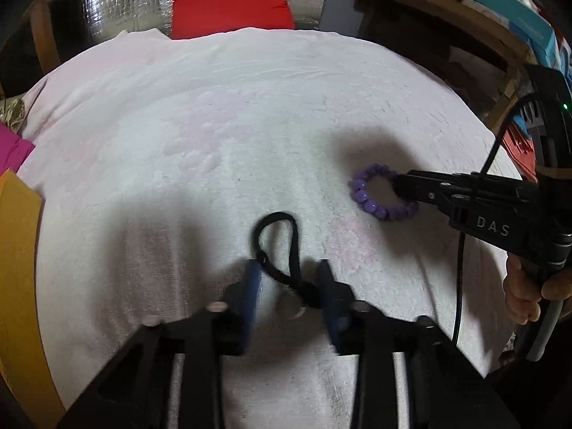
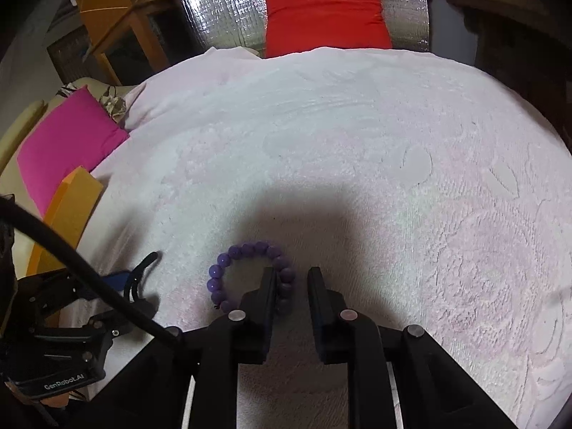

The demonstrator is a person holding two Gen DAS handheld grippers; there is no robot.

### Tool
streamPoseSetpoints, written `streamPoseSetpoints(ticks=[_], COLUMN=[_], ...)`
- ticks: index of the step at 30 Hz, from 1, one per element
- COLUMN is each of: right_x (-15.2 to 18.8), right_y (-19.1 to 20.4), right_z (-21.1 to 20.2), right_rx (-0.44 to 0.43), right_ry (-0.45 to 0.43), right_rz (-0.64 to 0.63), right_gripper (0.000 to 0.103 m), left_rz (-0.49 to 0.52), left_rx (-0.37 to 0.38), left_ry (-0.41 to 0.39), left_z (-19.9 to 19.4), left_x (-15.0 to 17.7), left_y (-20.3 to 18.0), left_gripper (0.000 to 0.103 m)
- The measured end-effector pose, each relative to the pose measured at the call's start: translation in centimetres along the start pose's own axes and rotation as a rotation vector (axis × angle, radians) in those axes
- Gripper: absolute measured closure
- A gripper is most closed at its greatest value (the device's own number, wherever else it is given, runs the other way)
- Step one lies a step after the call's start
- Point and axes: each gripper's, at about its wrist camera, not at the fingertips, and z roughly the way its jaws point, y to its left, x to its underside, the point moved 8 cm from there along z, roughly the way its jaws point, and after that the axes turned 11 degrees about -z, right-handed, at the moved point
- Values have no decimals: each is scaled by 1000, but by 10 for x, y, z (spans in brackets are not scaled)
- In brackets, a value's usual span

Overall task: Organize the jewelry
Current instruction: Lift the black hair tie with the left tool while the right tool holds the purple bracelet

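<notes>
From the left wrist camera I see my left gripper (image 1: 287,279) with its two blue-padded fingers a little way apart. The black cord loop with a small silver charm (image 1: 277,250) lies right between them. The loop's long way runs straight out ahead of the claw, away from me, and the charm end sits low, near the right finger. The picture is blurry there, so I cannot tell if a pad touches the cord, but the two pads are not squeezing it. Off to the right, the right gripper (image 1: 402,187) comes in from the side, and its tips sit on the round purple bead bracelet (image 1: 361,193). A hand (image 1: 525,296) holds that tool at the edge.

From the right wrist camera my right gripper (image 2: 292,279) has its black fingers narrow, with a gap between them. The purple bead bracelet (image 2: 228,271) lies flat and mostly to the left. The left finger goes down inside the ring, and the right side of the ring sits in the gap next to that finger. I think the pads are not pinching it. The right claw is the nearer one for the bracelet; the left claw is nearer for the cord (image 2: 143,268).

Both things lie on a soft white fuzzy blanket (image 2: 357,143) with a bumpy pattern. Behind it are a red cushion (image 2: 325,14), a shiny silver foil sheet (image 2: 221,7) and a pink cushion (image 2: 68,143).
</notes>
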Motion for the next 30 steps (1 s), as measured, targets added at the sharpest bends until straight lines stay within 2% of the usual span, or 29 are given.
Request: streamPoseSetpoints(ticks=[1, 6, 13, 18, 23, 30], right_x=[0, 1, 3, 4, 15, 18], right_y=[1, 4, 4, 12, 15, 5], right_z=[1, 0, -5, -14, -14, -13], right_rx=[4, 31, 45, 45, 66, 23], right_ry=[-1, -9, -24, -29, 10, 24], right_rz=[-4, -47, -47, -51, -52, 14], right_gripper=[82, 83, 90, 90, 90, 89], left_rz=[2, -19, -55, -61, -68, -33], left_rx=[3, 14, 5, -38, -72, -101], left_ry=[-1, -7, -23, -12, 0, 0], left_z=[0, 0, -10, -13, -11, -10], left_x=[0, -3, -6, 5, 14, 12], left_y=[-1, 2, 2, -2, 0, -3], left_gripper=[85, 92, 93, 93, 93, 93])
